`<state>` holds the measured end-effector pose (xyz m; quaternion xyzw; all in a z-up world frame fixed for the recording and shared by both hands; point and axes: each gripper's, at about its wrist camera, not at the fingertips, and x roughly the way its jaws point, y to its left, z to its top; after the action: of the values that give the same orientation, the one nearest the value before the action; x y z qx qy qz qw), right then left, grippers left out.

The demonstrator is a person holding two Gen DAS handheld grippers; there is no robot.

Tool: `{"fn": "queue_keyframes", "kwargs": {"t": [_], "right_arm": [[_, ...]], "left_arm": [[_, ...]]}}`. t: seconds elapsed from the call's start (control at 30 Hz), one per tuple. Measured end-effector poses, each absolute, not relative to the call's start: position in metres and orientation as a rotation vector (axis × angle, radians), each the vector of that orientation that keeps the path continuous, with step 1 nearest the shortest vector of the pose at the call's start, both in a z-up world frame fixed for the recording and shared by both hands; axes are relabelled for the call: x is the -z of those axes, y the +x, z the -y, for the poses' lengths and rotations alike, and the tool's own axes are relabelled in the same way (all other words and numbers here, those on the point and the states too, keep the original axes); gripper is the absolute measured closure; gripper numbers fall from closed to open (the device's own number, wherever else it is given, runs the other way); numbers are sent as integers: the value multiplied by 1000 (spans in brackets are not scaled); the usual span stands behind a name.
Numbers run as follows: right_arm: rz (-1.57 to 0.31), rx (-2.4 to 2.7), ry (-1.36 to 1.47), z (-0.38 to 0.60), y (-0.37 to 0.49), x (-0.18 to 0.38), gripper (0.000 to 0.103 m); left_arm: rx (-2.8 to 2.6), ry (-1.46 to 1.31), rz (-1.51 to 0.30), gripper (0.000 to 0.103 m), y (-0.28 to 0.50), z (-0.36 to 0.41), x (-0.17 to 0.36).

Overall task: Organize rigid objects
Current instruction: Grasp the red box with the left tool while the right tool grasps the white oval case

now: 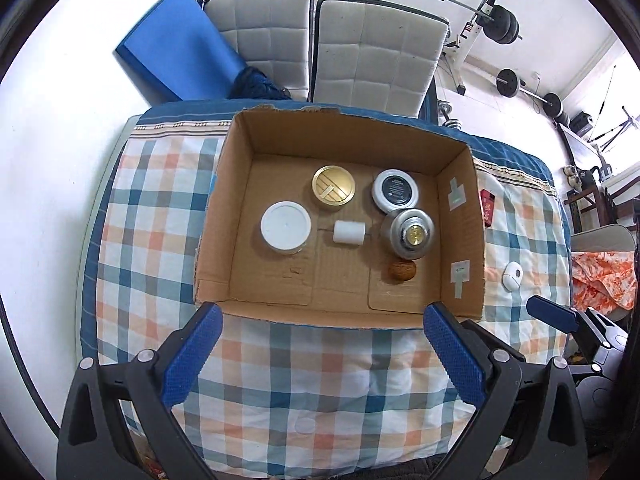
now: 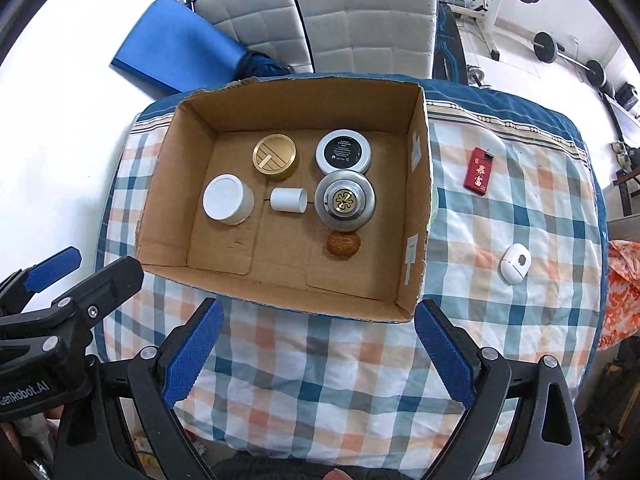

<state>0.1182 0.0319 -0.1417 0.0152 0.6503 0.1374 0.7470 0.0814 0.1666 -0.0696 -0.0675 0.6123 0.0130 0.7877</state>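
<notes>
**A:** Cardboard box (image 2: 418,184) sits open-topped on your checked tablecloth (image 2: 340,380), toward the far side of the table. Six things are on its floor.

**B:** Layout?

**A:** Far row: gold tin (image 2: 275,156) left, white-rimmed black tin (image 2: 343,152) right. Middle row: white jar (image 2: 227,199) at left, small white cylinder (image 2: 289,200) lying on its side, silver round container (image 2: 345,204) at right, right up against the black tin. Walnut (image 2: 344,243) just near of the silver one, close to it; can't tell if they touch.

**B:** Outside the box?

**A:** Two items on the cloth to the right: red packet (image 2: 479,178) farther, white earbud-style case (image 2: 516,264) nearer. They're well apart.

**B:** My grippers?

**A:** Your left gripper (image 1: 322,312) has its jaws spread wide with nothing between them, tips at the box's near wall. Your right gripper (image 2: 318,308) is the same: jaws wide, holding nothing, tips at the near wall toward the box's right corner. Both sit near of the box, above bare cloth. Your left one shows at the left edge of the right wrist view.
</notes>
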Motion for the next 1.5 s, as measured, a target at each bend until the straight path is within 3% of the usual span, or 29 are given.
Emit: {"fn": "queue_keyframes", "kwargs": {"t": [0.4,0.7,0.87,0.93,1.2,1.23,1.37,1.5], "right_arm": [[-1446,-138,229,85,154,166,5],[-1606,148,443,211,191,296,6],[-1699,168,517,222,205,358,31],[-1733,181,487,220,208,372,53],[-1657,172,450,262,230,349,54],[-1653,177,442,269,234,348,55],[-1649,189,402,292,248,347,55],[-1646,194,409,304,259,350,55]], "left_arm": [[-2,-2,-1279,0,129,-71,74],[-5,166,-1340,0,188,18,140],[27,223,-1377,0,208,57,160],[48,232,-1393,0,218,73,166],[204,185,-1452,0,264,127,187],[228,164,-1464,2,271,133,194],[260,165,-1549,40,294,156,229],[250,153,-1673,41,313,165,276]]}}
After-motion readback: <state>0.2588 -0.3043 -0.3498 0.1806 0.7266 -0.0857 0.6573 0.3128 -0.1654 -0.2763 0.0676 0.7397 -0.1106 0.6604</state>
